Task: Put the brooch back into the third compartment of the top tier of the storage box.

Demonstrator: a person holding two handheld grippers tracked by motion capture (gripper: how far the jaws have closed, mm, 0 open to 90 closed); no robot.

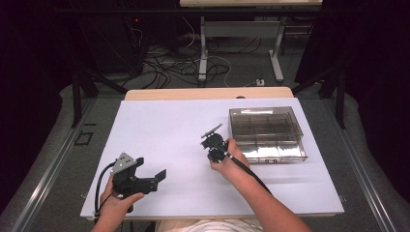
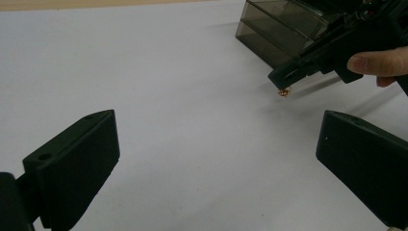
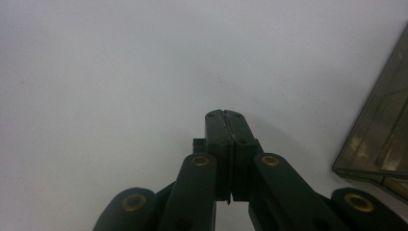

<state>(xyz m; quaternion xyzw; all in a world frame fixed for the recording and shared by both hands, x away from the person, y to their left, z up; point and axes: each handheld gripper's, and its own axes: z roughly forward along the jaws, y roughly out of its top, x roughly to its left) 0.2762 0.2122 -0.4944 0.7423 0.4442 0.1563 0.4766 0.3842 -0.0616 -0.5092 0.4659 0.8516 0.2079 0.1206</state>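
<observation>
Fingers of the right gripper are pressed together, their tips pinching a tiny copper-coloured piece just above the white tabletop, while the left gripper waits with its fingers wide apart and empty. Just beside the right fingers sits the clear divided box; the piece looks picked up, and dropping it into a compartment seems left to do
</observation>
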